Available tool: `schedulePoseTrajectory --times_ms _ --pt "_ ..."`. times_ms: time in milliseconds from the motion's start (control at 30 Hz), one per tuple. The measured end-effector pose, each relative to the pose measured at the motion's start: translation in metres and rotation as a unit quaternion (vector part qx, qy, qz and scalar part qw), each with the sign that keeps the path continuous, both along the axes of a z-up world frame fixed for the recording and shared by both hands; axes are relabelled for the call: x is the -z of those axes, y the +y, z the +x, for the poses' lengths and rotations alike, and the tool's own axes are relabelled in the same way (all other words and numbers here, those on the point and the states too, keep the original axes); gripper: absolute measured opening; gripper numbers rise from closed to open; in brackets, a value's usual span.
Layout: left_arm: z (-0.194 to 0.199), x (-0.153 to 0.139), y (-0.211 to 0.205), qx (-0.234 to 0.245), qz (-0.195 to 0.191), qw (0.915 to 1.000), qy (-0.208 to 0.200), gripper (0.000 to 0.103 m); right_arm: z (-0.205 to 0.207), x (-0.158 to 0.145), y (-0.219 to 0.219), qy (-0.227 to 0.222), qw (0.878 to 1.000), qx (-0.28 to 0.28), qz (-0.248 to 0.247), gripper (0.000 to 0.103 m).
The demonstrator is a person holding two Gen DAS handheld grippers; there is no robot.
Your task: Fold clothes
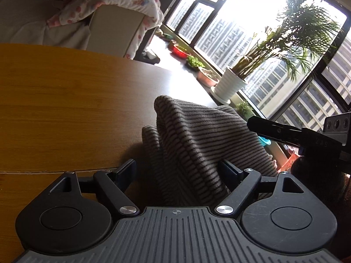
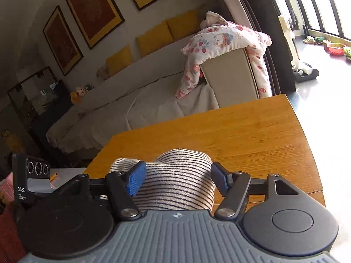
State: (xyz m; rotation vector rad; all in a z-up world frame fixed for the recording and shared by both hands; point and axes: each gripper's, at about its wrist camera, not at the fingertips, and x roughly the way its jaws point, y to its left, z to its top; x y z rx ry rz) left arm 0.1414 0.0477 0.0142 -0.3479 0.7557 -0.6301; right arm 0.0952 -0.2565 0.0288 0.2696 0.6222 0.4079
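A beige garment with thin dark stripes lies bunched at the near edge of the wooden table. My left gripper is open, its jaws wide apart on either side of a raised fold of the cloth. My right gripper is open too, with its blue pads flanking a hump of the same striped garment. The right gripper also shows in the left wrist view, at the right, beside the cloth.
A beige sofa with a floral quilt over its arm stands beyond the table's far edge. Potted plants line the big window on the right. The left gripper's body sits at the left in the right wrist view.
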Motion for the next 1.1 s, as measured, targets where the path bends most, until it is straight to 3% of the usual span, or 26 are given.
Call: schedulePoseTrajectory --times_ms 100,200,300,433,567,767,900,1033,1100 --pt "-0.004 -0.018 0.005 -0.008 -0.016 0.9996 -0.021 0.083 0.000 0.019 0.013 -0.012 0.995 0.021 -0.093 0.076" --pt "-0.008 -0.037 0.010 -0.016 -0.031 0.9985 -0.041 0.074 -0.005 0.018 0.017 -0.027 0.994 0.030 -0.106 0.081" --pt "-0.011 -0.055 0.015 -0.025 -0.047 0.9967 -0.062 0.074 -0.006 0.019 0.019 -0.030 0.992 0.041 -0.114 0.087" --pt "0.005 -0.052 -0.012 0.019 -0.080 0.9957 -0.044 0.077 -0.005 0.019 0.018 -0.023 0.991 0.069 -0.113 0.103" --pt "0.030 -0.022 -0.031 0.017 -0.067 0.9974 0.020 0.073 -0.012 0.013 0.007 -0.015 0.993 0.070 -0.096 0.103" --pt "0.041 0.002 -0.018 -0.007 -0.049 0.9981 0.036 0.065 -0.037 -0.001 0.002 -0.031 0.991 0.064 -0.112 0.103" --pt "0.040 0.005 -0.018 -0.003 -0.031 0.9991 0.027 0.065 -0.063 -0.006 0.014 -0.065 0.995 0.032 -0.074 0.103" --pt "0.041 0.008 -0.017 -0.003 -0.032 0.9991 0.027 0.065 -0.064 0.006 0.045 -0.013 0.993 -0.049 -0.105 0.103" --pt "0.041 0.008 -0.016 -0.005 -0.033 0.9990 0.029 0.065 -0.064 0.018 0.057 -0.001 0.991 -0.051 -0.126 0.103"
